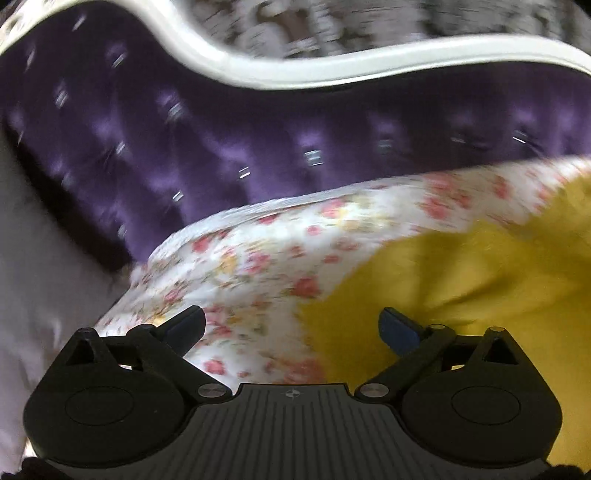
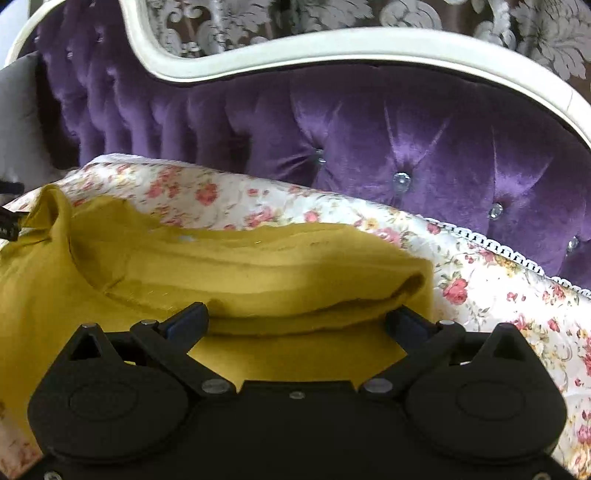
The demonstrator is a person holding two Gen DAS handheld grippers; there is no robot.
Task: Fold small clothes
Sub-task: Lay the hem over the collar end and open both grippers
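2 grippers show, 1 per wrist view, both with jaws spread wide and holding nothing: the right gripper (image 2: 297,317) hangs just above the 1 yellow garment (image 2: 258,273), its fingertips at the rolled near edge, while the left gripper (image 1: 291,325) hangs over that garment's (image 1: 461,280) left border. The garment lies rumpled on 1 floral sheet (image 2: 480,280). Beyond the garment rises 1 purple tufted backrest (image 2: 388,129) with 1 white curved frame (image 2: 332,44), patterned wall (image 2: 332,14) behind it.

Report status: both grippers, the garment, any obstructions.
Left gripper open, over the floral sheet's border with the yellow garment. Right gripper open, at a garment fold. Nothing in the way.
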